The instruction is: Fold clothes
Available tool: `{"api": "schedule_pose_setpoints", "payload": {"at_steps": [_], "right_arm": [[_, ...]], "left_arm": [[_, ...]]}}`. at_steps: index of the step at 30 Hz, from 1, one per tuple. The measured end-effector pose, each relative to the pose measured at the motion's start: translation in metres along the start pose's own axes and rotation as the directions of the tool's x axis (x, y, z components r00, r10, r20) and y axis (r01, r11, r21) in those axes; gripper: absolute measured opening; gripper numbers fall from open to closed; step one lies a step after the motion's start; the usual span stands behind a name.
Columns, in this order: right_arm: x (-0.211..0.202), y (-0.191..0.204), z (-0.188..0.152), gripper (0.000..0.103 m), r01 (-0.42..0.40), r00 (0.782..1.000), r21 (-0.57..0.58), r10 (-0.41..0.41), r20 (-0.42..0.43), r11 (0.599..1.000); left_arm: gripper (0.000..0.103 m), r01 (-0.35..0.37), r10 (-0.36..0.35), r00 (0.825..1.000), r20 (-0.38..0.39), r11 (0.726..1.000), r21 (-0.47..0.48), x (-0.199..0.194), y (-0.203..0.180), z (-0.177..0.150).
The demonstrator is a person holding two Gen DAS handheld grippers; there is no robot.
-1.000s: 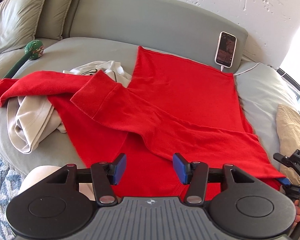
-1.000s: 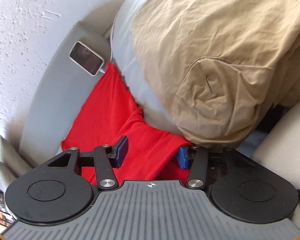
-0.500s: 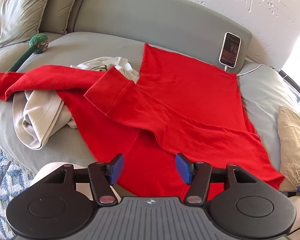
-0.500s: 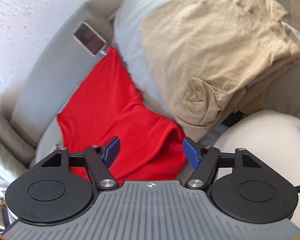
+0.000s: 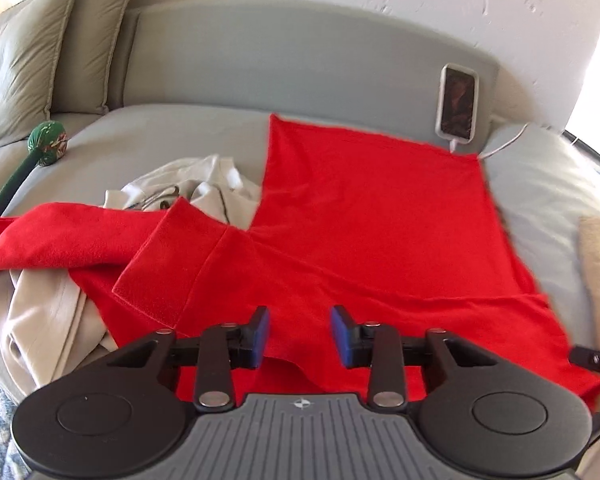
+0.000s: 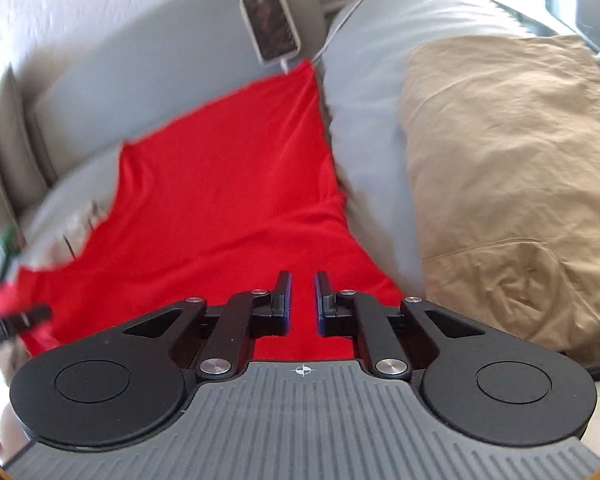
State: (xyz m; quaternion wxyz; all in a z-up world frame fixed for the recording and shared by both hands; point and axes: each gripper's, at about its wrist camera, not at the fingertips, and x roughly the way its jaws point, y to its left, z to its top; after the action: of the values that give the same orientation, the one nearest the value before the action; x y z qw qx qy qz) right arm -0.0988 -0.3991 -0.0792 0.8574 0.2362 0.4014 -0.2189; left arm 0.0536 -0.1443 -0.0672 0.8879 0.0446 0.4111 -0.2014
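A red long-sleeved garment (image 5: pixel 360 220) lies spread on the grey sofa seat (image 5: pixel 160 140), one sleeve folded across its body and the other trailing left. My left gripper (image 5: pixel 300 332) hangs over the garment's near hem. Its jaws are closing, and red cloth shows under the gap, with no pad pressing on it. In the right wrist view the same garment (image 6: pixel 220 180) fills the middle. My right gripper (image 6: pixel 302 300) stands over its near right corner, jaws closing to a narrow slit. Red cloth shows through the slit, and I see no pinch.
A cream garment (image 5: pixel 40 312) is heaped at the left under the red sleeve. Tan trousers (image 6: pixel 500 140) lie right of the red cloth. A phone (image 5: pixel 458 104) on a cable leans on the backrest. A green toy (image 5: pixel 48 144) and cushions (image 5: pixel 20 60) sit far left.
Both pairs of jaws have narrowed, the right almost to touching after first widening. The right view rolled and swung from the tan trousers onto the red cloth. The left gripper moved in over the hem.
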Motion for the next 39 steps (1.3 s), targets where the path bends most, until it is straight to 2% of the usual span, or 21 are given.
{"api": "schedule_pose_setpoints", "payload": {"at_steps": [2, 3, 4, 6, 8, 9, 11, 14, 16, 17, 20, 23, 25, 28, 29, 30, 31, 32, 35, 37, 39], "right_arm": [[0.019, -0.001, -0.006, 0.012, 0.117, 0.99, -0.061, -0.121, -0.067, 0.991], [0.026, -0.008, -0.01, 0.008, 0.202, 0.974, -0.072, -0.208, -0.091, 0.977], [0.027, -0.016, -0.013, 0.0, 0.229, 0.968, -0.06, -0.233, -0.095, 0.972], [0.019, -0.03, -0.015, 0.0, 0.212, 0.971, -0.017, -0.212, -0.112, 0.977], [0.009, -0.033, -0.014, 0.0, 0.214, 0.97, -0.009, -0.213, -0.12, 0.977], [0.002, -0.029, -0.011, 0.004, 0.215, 0.971, -0.011, -0.215, -0.108, 0.977], [-0.014, -0.019, -0.003, 0.007, 0.183, 0.981, -0.012, -0.184, -0.057, 0.983], [-0.021, -0.003, 0.01, 0.007, 0.106, 0.994, -0.011, -0.107, -0.012, 0.994], [-0.008, 0.009, 0.018, 0.007, 0.056, 0.998, -0.019, -0.056, -0.003, 0.998], [0.002, 0.014, 0.022, 0.007, 0.039, 0.999, -0.026, -0.039, 0.0, 0.999], [0.041, 0.03, 0.031, 0.007, -0.002, 1.0, -0.033, 0.003, 0.009, 0.999], [0.068, 0.038, 0.034, 0.007, -0.062, 0.998, -0.044, 0.061, -0.017, 0.997], [0.084, 0.037, 0.033, 0.0, 0.0, 0.999, -0.069, -0.003, -0.038, 0.998], [0.084, 0.022, 0.035, 0.0, 0.188, 0.982, -0.071, -0.189, -0.003, 0.98], [0.083, 0.011, 0.037, 0.0, 0.211, 0.977, -0.04, -0.212, -0.016, 0.977], [0.079, 0.0, 0.039, 0.001, 0.186, 0.982, 0.006, -0.186, -0.037, 0.982], [0.071, -0.007, 0.041, 0.007, 0.155, 0.987, 0.044, -0.153, -0.048, 0.987], [0.06, -0.009, 0.041, 0.008, 0.131, 0.991, 0.061, -0.128, -0.048, 0.989], [0.026, -0.002, 0.038, 0.01, 0.038, 0.998, 0.071, -0.035, -0.047, 0.997], [0.002, 0.01, 0.031, 0.025, -0.042, 0.997, 0.072, 0.047, -0.061, 0.997], [-0.019, 0.023, 0.025, 0.044, -0.119, 0.99, 0.064, 0.123, -0.066, 0.991]], "left_arm": [[0.016, -0.079, 0.08, 0.991, -0.105, 0.997, 0.012, 0.02, 0.007, -0.003], [0.017, -0.087, 0.086, 0.987, -0.132, 0.996, -0.005, 0.022, 0.016, -0.007], [0.021, -0.095, 0.091, 0.983, -0.16, 0.995, -0.021, 0.024, 0.025, -0.01], [0.02, -0.104, 0.093, 0.98, -0.175, 0.993, -0.054, 0.015, 0.037, -0.012], [0.018, -0.154, 0.142, 0.974, -0.175, 0.986, -0.059, 0.004, 0.041, -0.011], [0.017, -0.162, 0.15, 0.976, -0.158, 0.985, -0.063, -0.004, 0.043, -0.009], [0.021, -0.116, 0.106, 0.988, -0.11, 0.989, -0.093, -0.019, 0.042, -0.007], [0.025, 0.018, -0.021, 0.999, -0.04, 0.996, -0.083, -0.032, 0.023, 0.0], [0.026, 0.104, -0.104, 0.995, -0.01, 0.994, -0.028, -0.03, 0.001, 0.006], [0.03, 0.126, -0.126, 0.992, 0.0, 0.992, 0.008, -0.025, -0.01, 0.007], [0.031, 0.111, -0.111, 0.994, -0.009, 0.99, 0.087, 0.002, -0.037, 0.007], [0.024, 0.111, -0.108, 0.993, -0.053, 0.991, 0.076, 0.029, -0.04, 0.002], [0.019, 0.067, -0.058, 0.988, -0.142, 0.996, 0.061, 0.047, -0.036, -0.003], [0.018, 0.081, -0.08, 0.988, -0.132, 0.997, 0.007, 0.048, -0.018, -0.002], [0.018, 0.085, -0.086, 0.987, -0.134, 0.996, -0.009, 0.046, -0.016, 0.0], [0.018, 0.084, -0.084, 0.988, -0.133, 0.996, -0.011, 0.04, -0.015, 0.003], [0.018, 0.084, -0.084, 0.99, -0.114, 0.996, -0.002, 0.03, -0.015, 0.005], [0.019, 0.089, -0.088, 0.993, -0.083, 0.996, 0.006, 0.019, -0.015, 0.007], [0.04, 0.152, -0.152, 0.988, 0.013, 0.988, -0.022, -0.02, -0.001, 0.011], [0.048, 0.194, -0.187, 0.98, 0.07, 0.973, -0.121, -0.043, 0.023, 0.011], [0.061, 0.231, -0.202, 0.97, 0.137, 0.94, -0.253, -0.061, 0.059, 0.006]]}}
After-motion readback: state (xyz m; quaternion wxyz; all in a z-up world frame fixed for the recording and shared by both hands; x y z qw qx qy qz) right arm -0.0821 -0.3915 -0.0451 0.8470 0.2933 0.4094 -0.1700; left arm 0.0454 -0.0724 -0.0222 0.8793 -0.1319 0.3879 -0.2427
